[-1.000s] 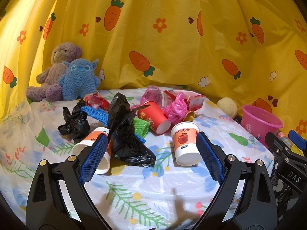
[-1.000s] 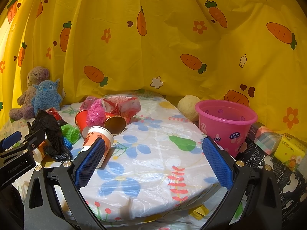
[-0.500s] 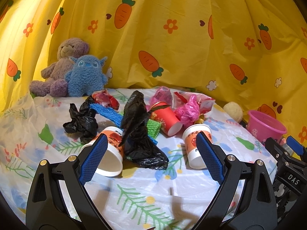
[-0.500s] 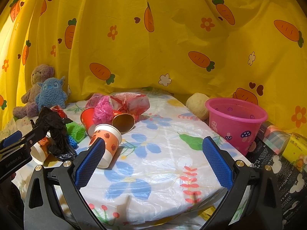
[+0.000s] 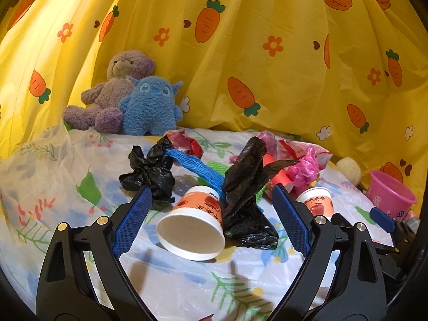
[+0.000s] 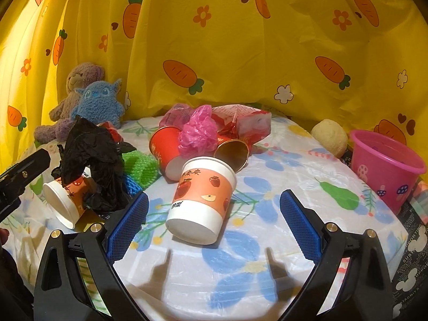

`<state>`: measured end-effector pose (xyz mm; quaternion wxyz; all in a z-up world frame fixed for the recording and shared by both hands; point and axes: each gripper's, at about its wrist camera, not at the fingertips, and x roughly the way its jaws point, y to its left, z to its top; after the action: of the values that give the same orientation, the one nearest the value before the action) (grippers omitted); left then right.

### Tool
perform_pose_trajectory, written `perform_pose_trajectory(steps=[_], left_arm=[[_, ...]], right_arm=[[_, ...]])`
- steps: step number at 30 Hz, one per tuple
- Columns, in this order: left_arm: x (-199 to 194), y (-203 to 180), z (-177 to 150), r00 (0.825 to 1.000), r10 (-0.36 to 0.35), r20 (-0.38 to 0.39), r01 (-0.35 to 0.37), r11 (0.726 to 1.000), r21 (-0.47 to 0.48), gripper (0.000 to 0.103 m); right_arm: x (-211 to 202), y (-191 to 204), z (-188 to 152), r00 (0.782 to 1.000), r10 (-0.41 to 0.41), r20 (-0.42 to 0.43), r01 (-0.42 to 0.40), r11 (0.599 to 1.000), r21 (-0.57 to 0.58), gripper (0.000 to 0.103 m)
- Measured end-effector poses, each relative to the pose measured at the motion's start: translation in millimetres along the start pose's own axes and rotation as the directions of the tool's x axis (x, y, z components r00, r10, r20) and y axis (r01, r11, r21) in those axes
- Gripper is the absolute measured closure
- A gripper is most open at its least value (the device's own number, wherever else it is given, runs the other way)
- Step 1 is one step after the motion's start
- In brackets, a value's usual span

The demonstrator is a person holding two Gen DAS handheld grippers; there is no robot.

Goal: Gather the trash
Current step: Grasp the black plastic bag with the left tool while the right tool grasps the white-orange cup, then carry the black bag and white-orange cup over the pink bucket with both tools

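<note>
Trash lies heaped on the flowered tablecloth [image 6: 267,192]. A paper cup with an apple print [image 6: 203,200] stands between the fingers of my right gripper [image 6: 214,194]. Its jaws are closing, and the pads are still clear of the cup. A second apple cup [image 5: 195,224] lies on its side, mouth toward me, just ahead of my open left gripper [image 5: 211,191]. A crumpled black bag [image 5: 246,192] leans on that cup, and another black bag [image 5: 149,171] lies to its left. Behind are blue netting [image 5: 192,165], green netting [image 6: 141,168], a red cup [image 6: 165,149], a pink bag [image 6: 198,133] and red wrappers [image 6: 248,123].
A pink bucket [image 6: 385,165] stands at the table's right edge, with a pale round ball [image 6: 330,136] beside it. Two plush toys [image 5: 128,101] sit at the back left against the yellow carrot curtain. Printed boxes [image 6: 412,254] lie off the table to the right.
Both grippers have come closer to the trash. The right one dropped toward the standing apple cup, which is now between its fingers. The left one shifted onto the lying cup.
</note>
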<state>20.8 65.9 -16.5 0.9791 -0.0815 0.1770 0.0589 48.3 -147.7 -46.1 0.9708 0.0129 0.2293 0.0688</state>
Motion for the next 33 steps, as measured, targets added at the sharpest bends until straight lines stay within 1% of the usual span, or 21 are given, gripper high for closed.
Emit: perform_pose_trajectory(steps=[5, 7, 8, 11, 15, 17, 20, 21, 22, 23, 26, 28, 30, 31, 32, 33], left_arm=[[8, -1, -1, 1.000, -0.003, -0.010, 0.004, 1.000, 0.025, 0.013], [10, -2, -2, 1.000, -0.010, -0.014, 0.010, 0.999, 0.034, 0.013], [11, -3, -2, 1.000, -0.015, -0.016, 0.016, 0.999, 0.037, 0.014], [16, -6, -2, 0.999, -0.032, -0.029, 0.033, 0.998, 0.047, 0.017], [26, -9, 0, 0.996, -0.068, -0.062, 0.070, 0.997, 0.043, 0.022], [33, -12, 1, 0.993, -0.082, -0.082, 0.087, 0.995, 0.048, 0.025], [43, -17, 2, 0.989, -0.092, -0.112, 0.099, 0.993, 0.059, 0.032], [48, -18, 2, 0.987, -0.097, -0.127, 0.105, 0.993, 0.058, 0.037], [52, -19, 2, 0.985, -0.101, -0.140, 0.110, 0.993, 0.053, 0.042], [56, -19, 2, 0.982, -0.106, -0.153, 0.115, 0.992, 0.046, 0.044], [64, -17, 3, 0.976, -0.122, -0.179, 0.127, 0.992, 0.014, 0.055], [67, -15, 4, 0.972, -0.140, -0.191, 0.140, 0.990, -0.012, 0.065], [70, -14, 6, 0.970, -0.149, -0.190, 0.147, 0.989, -0.022, 0.073], [70, -15, 8, 0.971, -0.150, -0.188, 0.149, 0.989, -0.022, 0.080], [71, -16, 9, 0.970, -0.153, -0.186, 0.152, 0.988, -0.021, 0.084], [71, -17, 9, 0.970, -0.158, -0.184, 0.156, 0.987, -0.022, 0.091]], right_arm=[[23, 2, 0, 0.998, 0.019, -0.065, -0.017, 1.000, 0.021, 0.013], [30, 3, -1, 0.995, 0.020, -0.095, -0.017, 0.999, 0.032, 0.015], [32, 2, -1, 0.994, 0.026, -0.106, -0.022, 0.999, 0.039, 0.020], [42, 2, -2, 0.988, 0.043, -0.147, -0.036, 0.998, 0.049, 0.027], [50, 0, -3, 0.980, 0.066, -0.189, -0.055, 0.996, 0.064, 0.042], [50, 0, -3, 0.979, 0.072, -0.191, -0.061, 0.996, 0.063, 0.043], [49, 0, -4, 0.981, 0.074, -0.180, -0.067, 0.997, 0.048, 0.044], [48, -1, -5, 0.982, 0.071, -0.175, -0.064, 0.997, 0.047, 0.044], [46, -2, -6, 0.983, 0.069, -0.169, -0.062, 0.997, 0.044, 0.044], [44, -4, -6, 0.984, 0.066, -0.164, -0.059, 0.997, 0.044, 0.044], [35, -13, -7, 0.987, 0.059, -0.147, -0.052, 0.997, 0.051, 0.044], [28, -18, -8, 0.991, 0.046, -0.128, -0.041, 0.998, 0.045, 0.044], [20, -23, -8, 0.993, 0.036, -0.110, -0.032, 0.999, 0.040, 0.044], [17, -25, -8, 0.994, 0.034, -0.105, -0.030, 0.999, 0.039, 0.044], [14, -28, -9, 0.994, 0.032, -0.100, -0.028, 0.999, 0.040, 0.044], [11, -30, -9, 0.995, 0.031, -0.096, -0.027, 0.999, 0.042, 0.044]])
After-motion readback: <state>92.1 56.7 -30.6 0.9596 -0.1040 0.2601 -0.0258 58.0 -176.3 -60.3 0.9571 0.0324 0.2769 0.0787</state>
